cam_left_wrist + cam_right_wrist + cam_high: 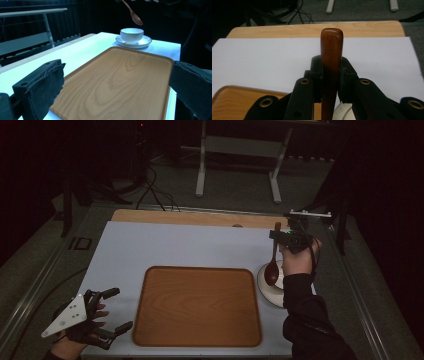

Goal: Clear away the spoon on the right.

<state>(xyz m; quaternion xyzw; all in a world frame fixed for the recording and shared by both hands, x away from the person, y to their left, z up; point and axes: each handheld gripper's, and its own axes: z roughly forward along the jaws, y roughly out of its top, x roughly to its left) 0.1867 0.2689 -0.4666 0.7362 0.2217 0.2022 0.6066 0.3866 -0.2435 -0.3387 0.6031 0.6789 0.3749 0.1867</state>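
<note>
Wooden spoon (331, 62) handle clamped upright between right gripper (331, 75) jaws, bowl end above cup (131, 35), left gripper (111, 312) jaws wide, empty

The right claw (278, 236) is raised at the end of a dark-sleeved forearm with its jaws clamped tight on a handle that stands up between them, while the left claw (114, 311), gripped in a gloved hand, rests low with its jaws spread wide apart.
</note>
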